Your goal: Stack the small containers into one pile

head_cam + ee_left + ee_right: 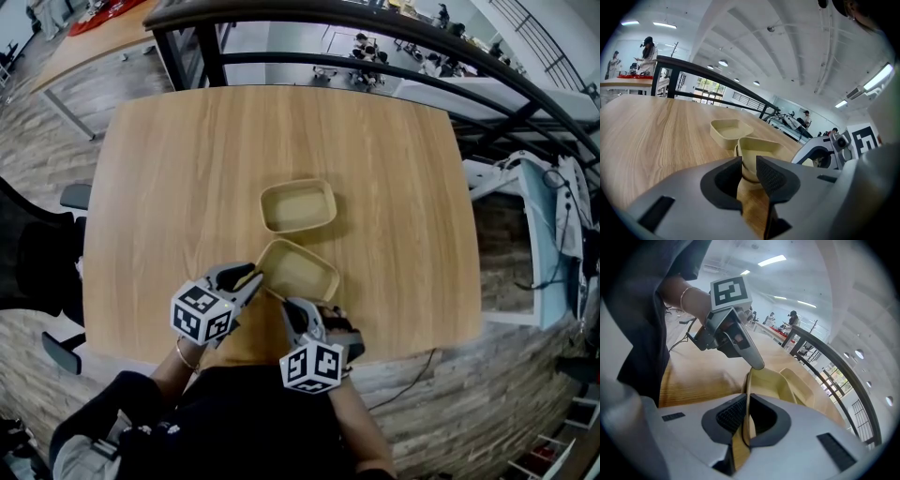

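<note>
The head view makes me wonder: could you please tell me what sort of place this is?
Probably an open-plan office or workshop, seemingly on an upper level: a wooden table beside a dark railing, people seated beyond it, and an office chair at the left.

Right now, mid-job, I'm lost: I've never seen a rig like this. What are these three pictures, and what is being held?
There is no robot arm. A person holds a two-fingered gripper in each hand. The head view looks down from a camera on the person's head. The other two cameras ride on the left gripper and the right gripper. Two beige containers are on the wooden table. The far container lies free. The near container is pinched at its near rim by both grippers.
</note>
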{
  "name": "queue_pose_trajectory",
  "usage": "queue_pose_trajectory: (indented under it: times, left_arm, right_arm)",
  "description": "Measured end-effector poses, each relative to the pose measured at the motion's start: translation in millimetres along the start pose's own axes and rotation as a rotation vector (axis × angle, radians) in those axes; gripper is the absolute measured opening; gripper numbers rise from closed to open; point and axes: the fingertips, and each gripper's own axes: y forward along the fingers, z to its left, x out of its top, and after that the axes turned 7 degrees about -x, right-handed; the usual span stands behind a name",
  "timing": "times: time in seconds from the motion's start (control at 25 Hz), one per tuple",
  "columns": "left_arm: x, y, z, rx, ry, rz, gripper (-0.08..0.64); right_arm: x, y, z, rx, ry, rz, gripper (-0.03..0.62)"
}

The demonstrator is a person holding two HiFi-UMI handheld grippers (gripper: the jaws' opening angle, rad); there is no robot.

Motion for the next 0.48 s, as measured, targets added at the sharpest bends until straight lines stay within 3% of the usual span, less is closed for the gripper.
queue_pose_trajectory:
  times: [0.48]
  left_arm:
    - [-5.6,4.8,1.2,-0.010,0.004,0.017,0.098]
  right_arm:
    - [-4.5,3.9,2.3,0.050,0.038,0.006,0.034]
